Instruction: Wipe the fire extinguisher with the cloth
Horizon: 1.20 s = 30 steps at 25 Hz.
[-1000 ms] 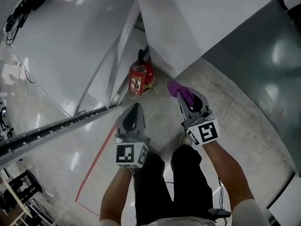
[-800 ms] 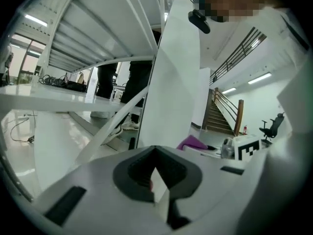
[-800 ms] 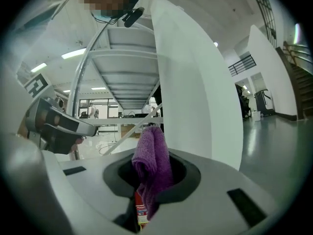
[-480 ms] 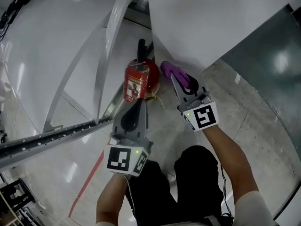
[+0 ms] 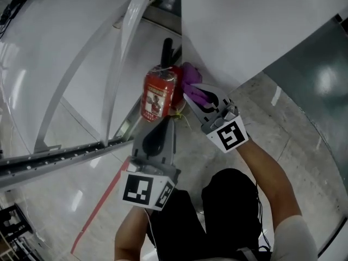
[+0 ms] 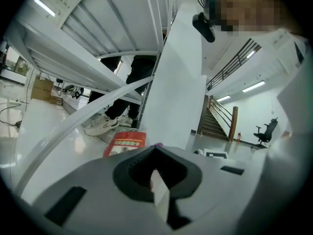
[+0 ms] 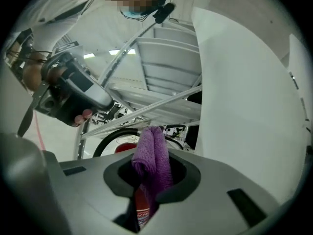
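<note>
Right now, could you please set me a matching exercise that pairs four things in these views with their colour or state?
Things:
1. fire extinguisher
2. cloth
3. left claw
4. right claw

Colour or state:
A. purple
B. shut, holding nothing
C. red
D. shut on the cloth

Pairs: 1-C, 2-A, 3-B, 4-D.

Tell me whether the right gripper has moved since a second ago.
Yes. The right gripper has moved left toward the fire extinguisher: the gap between them is gone, and its purple cloth now appears to rest against the extinguisher's right side.
</note>
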Available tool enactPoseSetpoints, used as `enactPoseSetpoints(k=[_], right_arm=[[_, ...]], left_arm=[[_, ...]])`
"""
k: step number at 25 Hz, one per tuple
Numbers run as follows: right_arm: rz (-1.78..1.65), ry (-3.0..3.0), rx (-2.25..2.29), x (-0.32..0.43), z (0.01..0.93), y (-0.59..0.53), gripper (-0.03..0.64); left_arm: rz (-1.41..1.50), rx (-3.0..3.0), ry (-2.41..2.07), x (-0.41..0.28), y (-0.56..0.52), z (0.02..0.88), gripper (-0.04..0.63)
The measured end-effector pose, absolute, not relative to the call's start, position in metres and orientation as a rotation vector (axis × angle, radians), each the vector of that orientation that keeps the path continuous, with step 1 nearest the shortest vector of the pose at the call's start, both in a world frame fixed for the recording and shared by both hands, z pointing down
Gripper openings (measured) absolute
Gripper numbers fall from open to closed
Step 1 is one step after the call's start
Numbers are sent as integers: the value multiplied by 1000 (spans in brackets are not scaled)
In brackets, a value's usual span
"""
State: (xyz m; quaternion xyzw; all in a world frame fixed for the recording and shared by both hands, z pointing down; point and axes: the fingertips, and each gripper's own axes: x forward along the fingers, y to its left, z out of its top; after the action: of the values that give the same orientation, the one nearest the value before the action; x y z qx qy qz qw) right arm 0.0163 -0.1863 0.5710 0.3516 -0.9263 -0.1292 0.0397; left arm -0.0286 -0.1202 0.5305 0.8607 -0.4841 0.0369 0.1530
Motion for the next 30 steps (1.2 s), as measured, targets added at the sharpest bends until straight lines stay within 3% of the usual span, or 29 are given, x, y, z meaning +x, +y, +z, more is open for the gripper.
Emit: enactPoseSetpoints(k=[13, 30], right_arm=[[-285, -3071, 1164, 35, 584, -189, 58], [-1, -3018, 1185, 38, 698, -198, 58]], left_arm=[[88, 2476, -1403, -18, -118, 539, 5], [144, 2467, -1347, -16, -105, 557, 5]])
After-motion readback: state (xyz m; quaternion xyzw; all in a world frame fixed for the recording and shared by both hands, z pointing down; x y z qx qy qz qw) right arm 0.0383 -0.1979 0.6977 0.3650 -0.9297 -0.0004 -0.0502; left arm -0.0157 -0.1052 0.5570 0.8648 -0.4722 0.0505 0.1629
